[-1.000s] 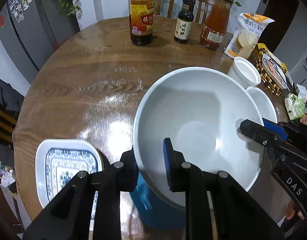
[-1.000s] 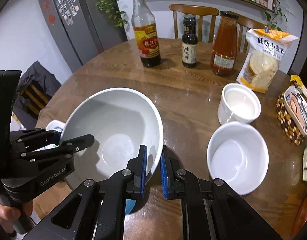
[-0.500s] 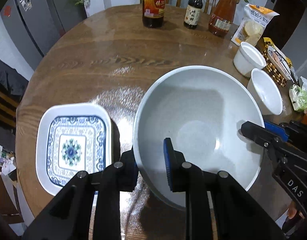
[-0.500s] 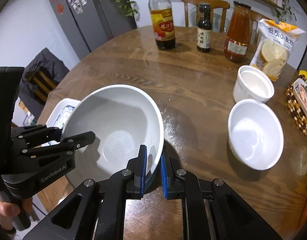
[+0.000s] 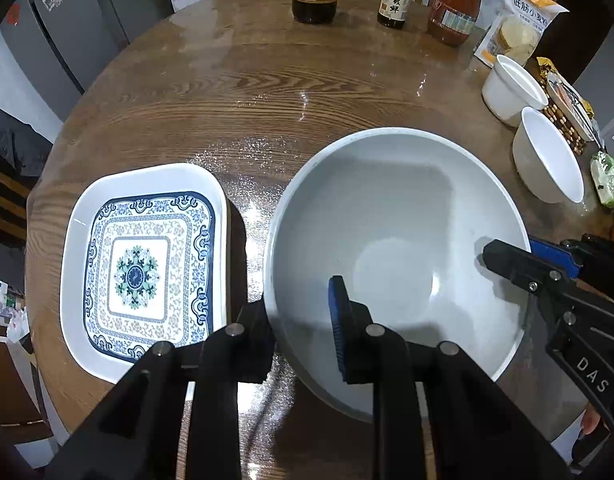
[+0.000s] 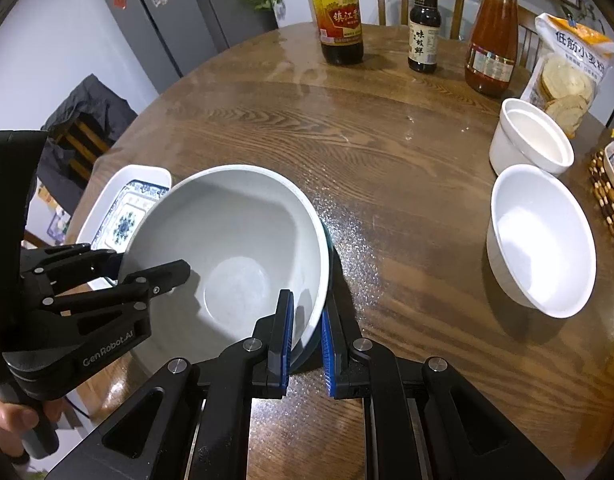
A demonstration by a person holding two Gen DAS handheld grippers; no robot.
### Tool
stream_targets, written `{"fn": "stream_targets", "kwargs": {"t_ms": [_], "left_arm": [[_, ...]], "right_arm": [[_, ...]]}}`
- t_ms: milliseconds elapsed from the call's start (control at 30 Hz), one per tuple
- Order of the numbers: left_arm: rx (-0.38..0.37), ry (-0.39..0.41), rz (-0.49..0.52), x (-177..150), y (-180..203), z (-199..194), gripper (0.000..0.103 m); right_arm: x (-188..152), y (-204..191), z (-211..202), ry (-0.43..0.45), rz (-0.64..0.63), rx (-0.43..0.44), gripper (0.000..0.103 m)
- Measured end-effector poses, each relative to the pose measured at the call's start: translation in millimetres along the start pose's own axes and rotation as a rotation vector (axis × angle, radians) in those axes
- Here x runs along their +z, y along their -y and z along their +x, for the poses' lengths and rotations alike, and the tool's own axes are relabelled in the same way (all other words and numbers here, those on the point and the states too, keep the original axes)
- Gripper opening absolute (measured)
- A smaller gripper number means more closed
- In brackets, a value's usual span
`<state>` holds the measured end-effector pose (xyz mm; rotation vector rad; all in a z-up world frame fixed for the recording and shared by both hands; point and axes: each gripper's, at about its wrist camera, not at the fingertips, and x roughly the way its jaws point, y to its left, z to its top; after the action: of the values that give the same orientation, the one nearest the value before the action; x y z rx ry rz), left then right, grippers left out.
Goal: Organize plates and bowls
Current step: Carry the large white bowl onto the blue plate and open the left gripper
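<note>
While both my grippers hold the big bowl [image 5: 391, 264] by its rim, each view shows a different side. My left gripper [image 5: 303, 328] is clamped on the bowl's left rim, one finger inside, one outside; my right gripper [image 6: 307, 330] is clamped on the right rim, blue pads on either side of the wall. The bowl is empty and low over the table [image 5: 267, 92], near its front edge; I cannot tell whether it touches the wood.

The left view shows the whole patterned plate [image 5: 147, 256], empty, just left of the bowl; in the right view the bowl hides most of it. The right view alone shows the bowl's teal outside at the pinched rim, and a hand [image 6: 11, 416] on the left gripper's handle.

Two empty white bowls sit well to the right: the near bowl [image 6: 541, 242] and the far bowl [image 6: 531, 142], close together. Three bottles [image 6: 424, 26] stand at the far edge, with a flour bag [image 6: 571, 68] beside them. Nothing lies between the big bowl and the plate.
</note>
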<state>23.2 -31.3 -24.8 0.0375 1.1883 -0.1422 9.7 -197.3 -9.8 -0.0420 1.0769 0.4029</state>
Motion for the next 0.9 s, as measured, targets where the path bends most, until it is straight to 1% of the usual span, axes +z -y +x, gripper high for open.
{"fn": "stream_targets", "kwargs": {"t_ms": [433,633,800,900], "left_arm": [[0.02,-0.022,0.057,0.1,3.5,1.3,0.029],[0.03,-0.029,0.063,1.6,5.7,2.7,0.031],[0.027,-0.024,0.065,1.0,6.7,2.5,0.029],[0.03,-0.025,0.063,0.2,6.8,2.8,0.03]], "right_arm": [[-0.7,-1.5,2.2,-0.009,-0.014,-0.009,0.015],[-1.7,-1.8,2.6,-0.014,-0.014,-0.001,0.015],[-2.6,-1.7,3.6,-0.02,-0.017,-0.004,0.015],[-3.1,-3.2,3.6,-0.02,-0.023,-0.01,0.015]]}}
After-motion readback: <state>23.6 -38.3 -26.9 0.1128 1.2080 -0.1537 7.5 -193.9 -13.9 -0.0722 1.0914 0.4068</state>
